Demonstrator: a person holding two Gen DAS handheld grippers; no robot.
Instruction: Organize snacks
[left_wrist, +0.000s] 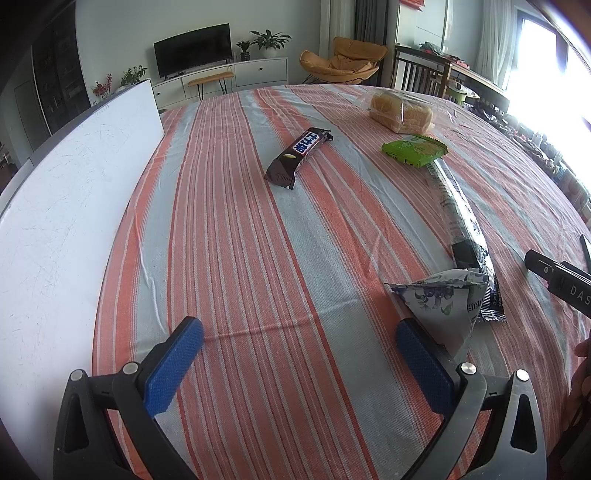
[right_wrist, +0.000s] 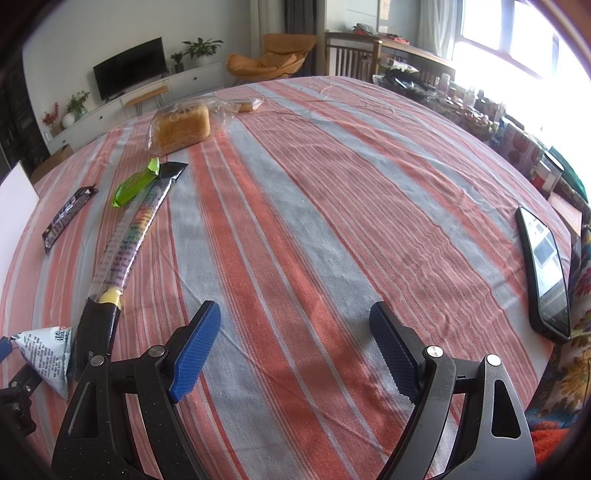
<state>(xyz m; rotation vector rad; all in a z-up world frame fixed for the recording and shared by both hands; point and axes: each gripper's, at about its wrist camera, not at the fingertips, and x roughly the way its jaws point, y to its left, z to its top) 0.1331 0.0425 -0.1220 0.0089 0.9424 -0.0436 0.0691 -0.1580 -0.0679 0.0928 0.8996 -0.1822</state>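
Several snacks lie on the striped tablecloth (left_wrist: 240, 240). A dark chocolate bar (left_wrist: 297, 157) lies mid-table, also in the right wrist view (right_wrist: 66, 216). A green packet (left_wrist: 413, 149) (right_wrist: 135, 184), a long clear tube of candy (left_wrist: 458, 210) (right_wrist: 127, 236) and a bagged bread loaf (left_wrist: 400, 110) (right_wrist: 181, 127) lie to the right. A white triangular pouch (left_wrist: 443, 306) (right_wrist: 46, 356) sits just beside my left gripper's right finger. My left gripper (left_wrist: 299, 341) is open and empty. My right gripper (right_wrist: 295, 332) is open and empty over bare cloth.
A white board (left_wrist: 74, 192) lies along the table's left side. A black phone (right_wrist: 545, 273) lies near the right edge. A small wrapped bun (right_wrist: 245, 105) sits at the far side. Cluttered items line the window side. The right gripper's body (left_wrist: 557, 278) shows at right.
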